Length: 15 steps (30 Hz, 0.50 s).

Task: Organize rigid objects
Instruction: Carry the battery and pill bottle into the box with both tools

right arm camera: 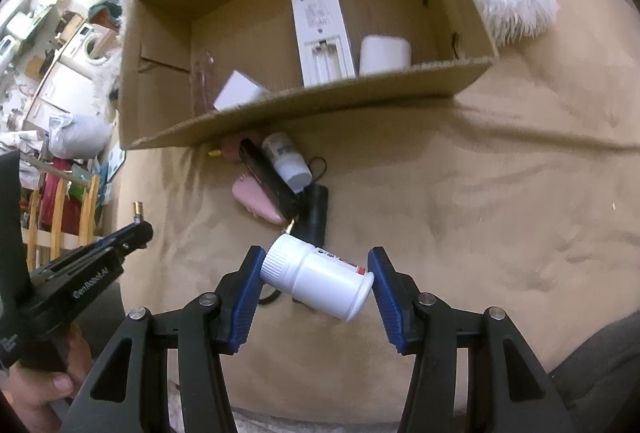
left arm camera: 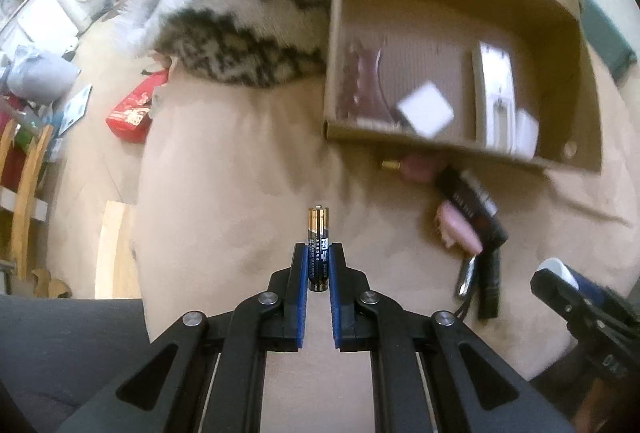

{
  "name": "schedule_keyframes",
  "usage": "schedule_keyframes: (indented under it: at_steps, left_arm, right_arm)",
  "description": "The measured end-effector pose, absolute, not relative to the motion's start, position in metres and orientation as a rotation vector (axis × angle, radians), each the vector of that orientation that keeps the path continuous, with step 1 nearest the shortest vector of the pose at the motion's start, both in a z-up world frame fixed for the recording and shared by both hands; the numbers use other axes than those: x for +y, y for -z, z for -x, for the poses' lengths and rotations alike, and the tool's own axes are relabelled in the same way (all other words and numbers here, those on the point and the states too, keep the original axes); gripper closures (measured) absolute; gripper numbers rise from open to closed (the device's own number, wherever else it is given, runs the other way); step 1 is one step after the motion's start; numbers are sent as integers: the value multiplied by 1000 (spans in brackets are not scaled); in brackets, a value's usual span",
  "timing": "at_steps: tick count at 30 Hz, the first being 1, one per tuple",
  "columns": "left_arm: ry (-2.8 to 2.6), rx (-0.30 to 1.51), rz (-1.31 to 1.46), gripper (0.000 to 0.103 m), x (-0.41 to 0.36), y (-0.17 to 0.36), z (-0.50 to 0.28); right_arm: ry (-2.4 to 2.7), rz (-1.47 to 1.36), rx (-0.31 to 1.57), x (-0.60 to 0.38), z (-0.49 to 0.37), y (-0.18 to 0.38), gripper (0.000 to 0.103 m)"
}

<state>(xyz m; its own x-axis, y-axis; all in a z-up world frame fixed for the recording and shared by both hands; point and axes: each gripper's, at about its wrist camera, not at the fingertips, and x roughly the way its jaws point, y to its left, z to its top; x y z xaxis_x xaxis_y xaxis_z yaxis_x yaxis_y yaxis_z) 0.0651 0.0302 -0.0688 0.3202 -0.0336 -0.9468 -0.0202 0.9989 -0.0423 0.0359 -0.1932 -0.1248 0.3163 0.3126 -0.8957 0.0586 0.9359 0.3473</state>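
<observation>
My left gripper [left arm camera: 319,247] is shut on a black and gold battery [left arm camera: 318,233] that stands upright between the pads, above the tan cloth. My right gripper [right arm camera: 316,261] is shut on a white pill bottle [right arm camera: 320,279], held slanted with its cap to the left. The left gripper also shows at the left of the right wrist view [right arm camera: 138,223]. An open cardboard box [right arm camera: 304,105] lies ahead, with a white remote [right arm camera: 322,37] and white blocks inside. In front of the box lies a pile: a pink case [right arm camera: 256,201], a black flat item [right arm camera: 268,177], a small white bottle [right arm camera: 286,159] and a black cylinder [right arm camera: 314,211].
A furry patterned blanket [left arm camera: 236,33] lies beside the box. The tan cloth [right arm camera: 480,213] covers the surface. Room clutter, a red box [left arm camera: 134,111] and wooden chairs [left arm camera: 24,169] stand off to the left, beyond the edge.
</observation>
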Motion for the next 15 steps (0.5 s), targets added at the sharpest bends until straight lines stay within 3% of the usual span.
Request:
schedule_keyframes:
  at_steps: [15]
  left_arm:
    - [88, 1131, 14, 94, -17, 13, -106]
  right_arm:
    - [-160, -364, 1085, -218, -61, 68, 47]
